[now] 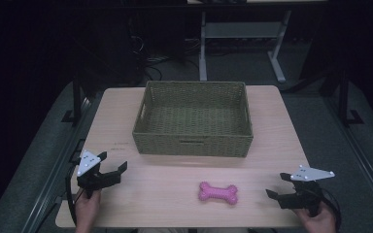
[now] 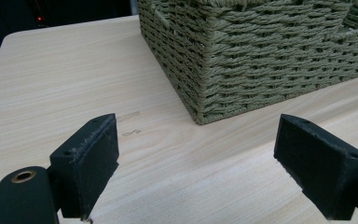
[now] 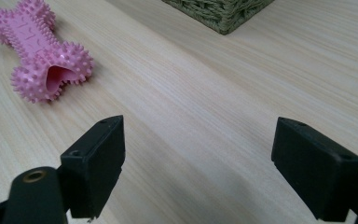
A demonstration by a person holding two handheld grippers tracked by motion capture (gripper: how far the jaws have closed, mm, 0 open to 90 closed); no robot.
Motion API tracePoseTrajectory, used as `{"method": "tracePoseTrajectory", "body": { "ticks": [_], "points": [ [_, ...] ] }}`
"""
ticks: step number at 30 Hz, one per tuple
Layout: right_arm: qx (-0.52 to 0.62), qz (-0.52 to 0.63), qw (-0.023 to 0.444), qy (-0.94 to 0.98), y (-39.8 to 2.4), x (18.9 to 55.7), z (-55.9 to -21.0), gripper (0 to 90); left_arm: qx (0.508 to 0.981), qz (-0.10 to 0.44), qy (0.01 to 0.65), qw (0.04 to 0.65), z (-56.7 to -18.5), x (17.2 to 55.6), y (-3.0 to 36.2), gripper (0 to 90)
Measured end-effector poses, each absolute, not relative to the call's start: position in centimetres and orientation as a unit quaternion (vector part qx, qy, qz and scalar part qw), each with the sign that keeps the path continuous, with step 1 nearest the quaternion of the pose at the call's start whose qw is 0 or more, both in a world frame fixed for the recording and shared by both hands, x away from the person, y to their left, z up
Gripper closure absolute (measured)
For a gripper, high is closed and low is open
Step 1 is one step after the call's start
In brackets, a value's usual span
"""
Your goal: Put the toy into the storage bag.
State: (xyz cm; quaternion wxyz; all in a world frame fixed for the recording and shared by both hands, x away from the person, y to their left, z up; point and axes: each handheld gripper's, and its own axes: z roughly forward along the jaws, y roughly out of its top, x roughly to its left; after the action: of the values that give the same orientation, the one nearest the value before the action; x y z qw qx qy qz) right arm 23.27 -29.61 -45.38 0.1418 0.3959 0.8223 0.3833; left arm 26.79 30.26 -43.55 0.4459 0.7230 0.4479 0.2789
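So the high view sits above the near edge of the table [image 1: 272, 145], looking forward and down, far enough back to take in the whole top plus the dark floor beyond. The left gripper view rides low over the wood, really close, facing the near-left corner of the woven basket [image 2: 242, 60]. The right gripper view is just as low, aimed across the table toward the pink bone toy [image 3: 39, 51], with a basket corner at its top edge. All three share the tabletop and the basket; the toy [image 1: 218, 192] shows from above too.
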Motion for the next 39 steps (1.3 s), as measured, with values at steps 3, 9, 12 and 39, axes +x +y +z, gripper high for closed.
{"method": "tracePoseTrajectory", "body": {
  "ticks": [3,9,12,39],
  "points": [
    [0.391,0.381,0.139,0.826,-29.6,23.6,-45.3,16.9,0.722,0.280,0.450,0.444,-43.6,26.8,30.3,13.3],
    [0.385,0.383,0.131,0.829,-29.2,24.0,-45.1,16.6,0.723,0.279,0.450,0.443,-43.7,26.8,30.4,13.3],
    [0.371,0.378,0.129,0.838,-28.2,24.1,-44.6,16.6,0.725,0.278,0.447,0.445,-43.6,26.7,30.4,13.3],
    [0.297,0.342,0.104,0.886,-23.2,26.1,-42.9,15.6,0.723,0.279,0.446,0.447,-43.5,26.5,30.5,13.3]
  ]
}}
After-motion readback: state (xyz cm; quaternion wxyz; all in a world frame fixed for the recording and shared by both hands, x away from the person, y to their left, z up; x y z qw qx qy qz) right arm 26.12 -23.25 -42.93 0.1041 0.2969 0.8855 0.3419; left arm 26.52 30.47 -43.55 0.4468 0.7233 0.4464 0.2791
